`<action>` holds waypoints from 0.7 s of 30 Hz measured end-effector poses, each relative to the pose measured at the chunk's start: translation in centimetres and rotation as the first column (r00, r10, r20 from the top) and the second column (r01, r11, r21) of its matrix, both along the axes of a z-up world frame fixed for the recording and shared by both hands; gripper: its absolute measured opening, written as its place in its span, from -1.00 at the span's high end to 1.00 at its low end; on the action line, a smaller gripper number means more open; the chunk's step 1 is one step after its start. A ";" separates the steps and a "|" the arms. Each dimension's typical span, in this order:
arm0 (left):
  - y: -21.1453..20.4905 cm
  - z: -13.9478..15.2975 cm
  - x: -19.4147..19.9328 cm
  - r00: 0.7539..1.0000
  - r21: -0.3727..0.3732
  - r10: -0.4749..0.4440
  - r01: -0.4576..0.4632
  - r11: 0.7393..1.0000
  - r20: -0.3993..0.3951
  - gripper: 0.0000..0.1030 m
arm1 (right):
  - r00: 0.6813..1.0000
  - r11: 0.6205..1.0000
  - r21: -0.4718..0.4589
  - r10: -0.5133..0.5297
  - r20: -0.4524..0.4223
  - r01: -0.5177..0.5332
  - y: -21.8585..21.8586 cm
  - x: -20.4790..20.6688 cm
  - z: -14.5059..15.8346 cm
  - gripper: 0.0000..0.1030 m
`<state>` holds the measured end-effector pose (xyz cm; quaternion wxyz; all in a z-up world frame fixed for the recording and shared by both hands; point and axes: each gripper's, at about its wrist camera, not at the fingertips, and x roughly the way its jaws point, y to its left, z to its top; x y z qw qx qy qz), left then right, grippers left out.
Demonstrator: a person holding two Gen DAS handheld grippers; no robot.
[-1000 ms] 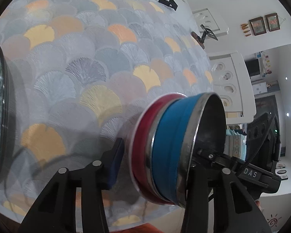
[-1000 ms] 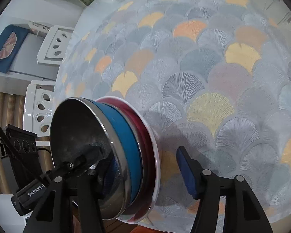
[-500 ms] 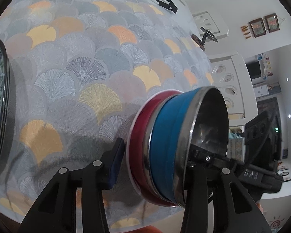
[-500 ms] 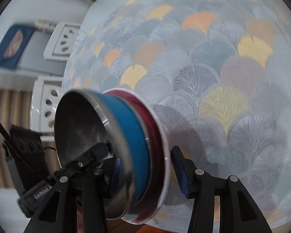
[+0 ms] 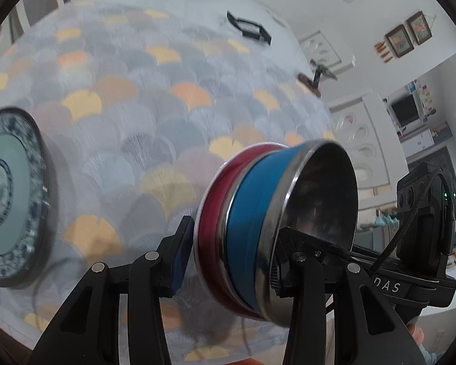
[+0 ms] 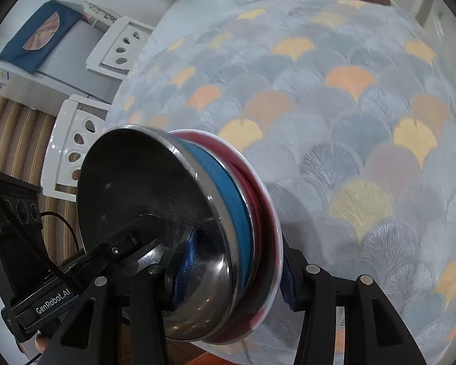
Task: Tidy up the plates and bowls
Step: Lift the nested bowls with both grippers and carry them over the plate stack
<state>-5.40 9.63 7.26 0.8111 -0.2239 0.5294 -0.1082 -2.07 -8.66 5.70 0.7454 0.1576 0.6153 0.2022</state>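
A stack of two bowls, a blue steel-lined bowl (image 5: 252, 228) nested in a red bowl (image 5: 211, 210), is held tilted above the table by both grippers. My left gripper (image 5: 231, 261) is shut on the stack's near rim, one finger under, one inside. My right gripper (image 6: 237, 276) is shut on the same stack (image 6: 228, 213) from the opposite side. A blue-and-white patterned plate (image 5: 9, 191) lies on the tablecloth at the far left in the left wrist view.
The round table carries a fan-pattern cloth (image 6: 349, 121). Two black stands (image 5: 249, 27) (image 5: 316, 76) sit at its far side. White chairs (image 6: 76, 140) stand around the table, and the near table edge lies just below the bowls.
The bowl stack has been lifted higher off the table with both grippers. The right gripper's jaws closed onto the rim. The plate has come further into the left view.
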 end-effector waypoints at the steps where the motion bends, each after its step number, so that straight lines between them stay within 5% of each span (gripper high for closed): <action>1: 0.3 0.5 0.0 1.000 0.000 0.009 -0.009 1.000 0.011 0.24 | 1.000 1.000 0.002 0.008 0.009 -0.008 0.4 0.2 0.6 0.08; 11: 7.5 5.1 -1.2 0.983 0.022 0.173 -0.174 0.984 0.055 0.24 | 0.994 0.993 0.045 0.106 0.026 -0.107 7.8 1.4 4.2 0.08; 21: 19.1 6.6 -3.2 0.965 0.014 0.253 -0.254 0.967 0.066 0.24 | 0.985 0.984 0.049 0.173 0.004 -0.173 20.2 0.9 5.1 0.08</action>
